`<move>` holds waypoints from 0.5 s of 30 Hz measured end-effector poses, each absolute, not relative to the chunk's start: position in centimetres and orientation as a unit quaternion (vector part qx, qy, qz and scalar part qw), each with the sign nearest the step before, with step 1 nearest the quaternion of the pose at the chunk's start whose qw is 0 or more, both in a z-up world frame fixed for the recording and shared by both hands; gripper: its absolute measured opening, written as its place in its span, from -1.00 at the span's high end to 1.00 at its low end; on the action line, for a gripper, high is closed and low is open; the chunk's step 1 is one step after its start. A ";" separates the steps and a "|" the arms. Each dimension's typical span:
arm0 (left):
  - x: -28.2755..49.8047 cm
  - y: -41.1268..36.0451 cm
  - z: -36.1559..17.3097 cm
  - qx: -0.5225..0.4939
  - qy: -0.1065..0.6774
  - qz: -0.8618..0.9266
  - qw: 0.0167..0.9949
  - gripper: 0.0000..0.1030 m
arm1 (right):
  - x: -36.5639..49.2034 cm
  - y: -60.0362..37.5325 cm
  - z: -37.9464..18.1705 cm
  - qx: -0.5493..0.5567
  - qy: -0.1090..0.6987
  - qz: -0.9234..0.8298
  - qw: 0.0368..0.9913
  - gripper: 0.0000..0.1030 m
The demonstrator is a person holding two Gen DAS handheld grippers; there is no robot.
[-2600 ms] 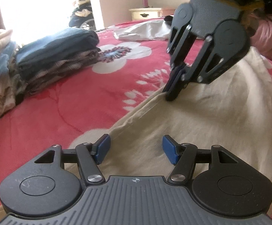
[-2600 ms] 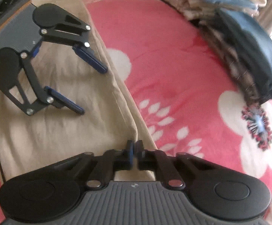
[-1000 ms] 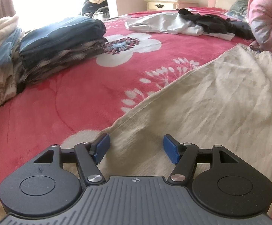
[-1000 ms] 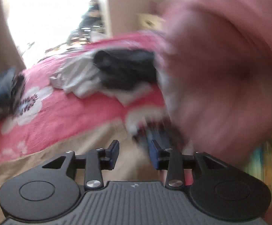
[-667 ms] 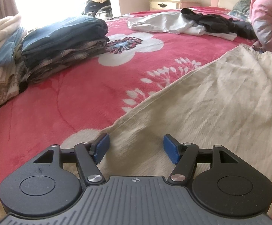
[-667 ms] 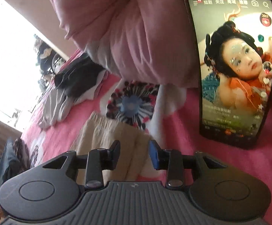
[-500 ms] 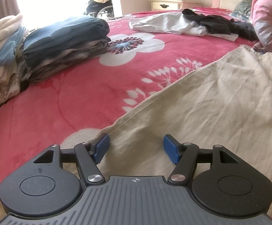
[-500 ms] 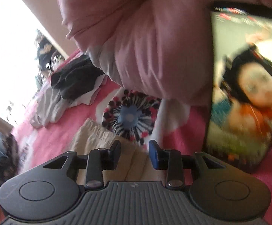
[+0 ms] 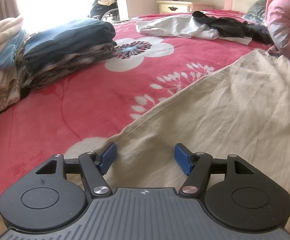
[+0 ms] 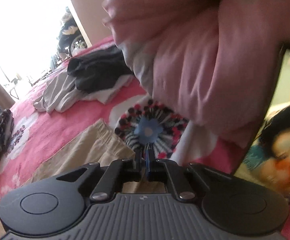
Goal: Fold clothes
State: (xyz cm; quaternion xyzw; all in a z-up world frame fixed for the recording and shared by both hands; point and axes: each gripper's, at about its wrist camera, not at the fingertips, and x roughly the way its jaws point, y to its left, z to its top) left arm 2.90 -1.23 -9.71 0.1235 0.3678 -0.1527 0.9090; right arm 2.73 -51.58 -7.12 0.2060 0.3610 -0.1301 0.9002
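Folding beige garment (image 9: 215,120), spread over centre-right of left view on red blanket (image 9: 85,104) | soft, light, limp, will sag; take it at hem corners | left gripper (image 9: 146,158) spread, straddling near edge, not pinching | right gripper (image 10: 144,160) just pressed together at far end; cloth between pads can't tell.

You're working on a bed under a red fleece blanket with white flowers (image 9: 89,100). A beige creased garment (image 9: 225,120) lies flat on it; left of that sit folded stacks (image 9: 65,48), beyond it loose grey and black clothes (image 9: 195,28).
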 end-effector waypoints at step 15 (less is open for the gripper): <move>2.9 -1.3 -9.8 0.129 0.365 -0.153 0.909 -0.29 | 0.7 -45.5 -5.8 0.000 0.314 -0.148 0.938 0.90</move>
